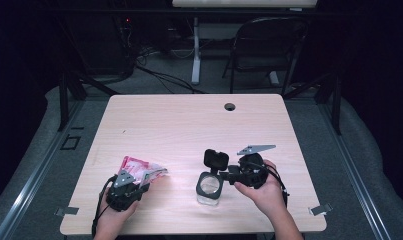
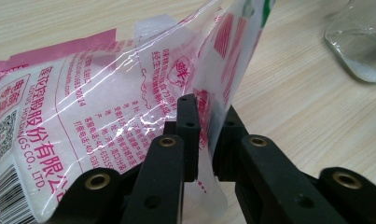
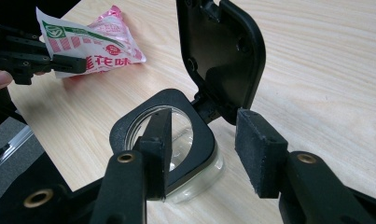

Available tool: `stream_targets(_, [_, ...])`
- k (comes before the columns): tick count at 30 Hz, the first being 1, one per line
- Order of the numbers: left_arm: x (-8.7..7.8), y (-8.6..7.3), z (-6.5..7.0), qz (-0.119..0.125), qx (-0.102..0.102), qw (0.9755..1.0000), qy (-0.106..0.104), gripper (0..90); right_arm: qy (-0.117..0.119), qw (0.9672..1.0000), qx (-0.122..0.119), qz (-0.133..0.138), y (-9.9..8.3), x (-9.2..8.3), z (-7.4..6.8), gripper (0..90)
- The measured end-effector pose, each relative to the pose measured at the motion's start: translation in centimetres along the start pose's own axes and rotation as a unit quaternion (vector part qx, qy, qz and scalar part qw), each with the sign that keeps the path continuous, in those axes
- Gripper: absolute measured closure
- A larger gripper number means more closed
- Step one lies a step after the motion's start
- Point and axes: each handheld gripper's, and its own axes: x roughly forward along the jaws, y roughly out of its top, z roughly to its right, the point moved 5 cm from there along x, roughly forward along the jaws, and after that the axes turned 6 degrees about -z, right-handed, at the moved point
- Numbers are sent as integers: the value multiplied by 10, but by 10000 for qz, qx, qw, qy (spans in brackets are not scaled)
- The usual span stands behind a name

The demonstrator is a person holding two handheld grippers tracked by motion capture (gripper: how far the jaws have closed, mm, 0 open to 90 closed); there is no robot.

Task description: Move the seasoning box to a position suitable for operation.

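Note:
A clear plastic bag (image 1: 139,167) with pink and red print and white grains inside lies tilted at the table's front left. My left gripper (image 1: 140,181) is shut on it, the pads pinching the film near a corner (image 2: 209,116). To its right stands a glass jar (image 1: 209,189) with a black collar (image 3: 129,126) and its black flip lid (image 1: 215,159) raised upright. My right gripper (image 3: 205,120) is open at the jar's hinge side: one finger (image 3: 157,144) reaches over the mouth, and the other pad (image 3: 260,149) stands clear of the collar. The jar (image 2: 358,46) holds a little white powder.
The wooden table (image 1: 189,120) has a cable hole (image 1: 230,106) near its far edge. Behind it are a folding chair (image 1: 269,40), a white desk leg (image 1: 195,50) and cables on the floor. The bag (image 3: 97,46) and left gripper (image 3: 69,63) sit beyond the jar.

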Motion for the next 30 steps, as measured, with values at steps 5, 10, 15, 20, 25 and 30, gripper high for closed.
stream_targets(5, [2,-1,-1,-12,-59,10000,-9,776,10,10000,-18,7,0,1,0,566])
stream_targets(10, [5,-1,-1,-55,-41,10000,21,765,22,10000,-15,-18,0,1,-1,566])
stream_targets(15, [7,-2,0,-101,7,9999,44,801,12,10000,1,-26,0,1,-1,566])
stream_targets(20, [10,-2,0,-119,-24,9999,70,822,12,10000,2,-24,0,1,-1,566])
stream_targets(25, [10,-3,-1,-145,-20,9999,66,840,20,10000,-15,-32,0,1,-1,566])
stream_targets(30, [10,-2,-2,-148,-7,9999,80,865,18,10000,-17,-29,0,1,-1,566])
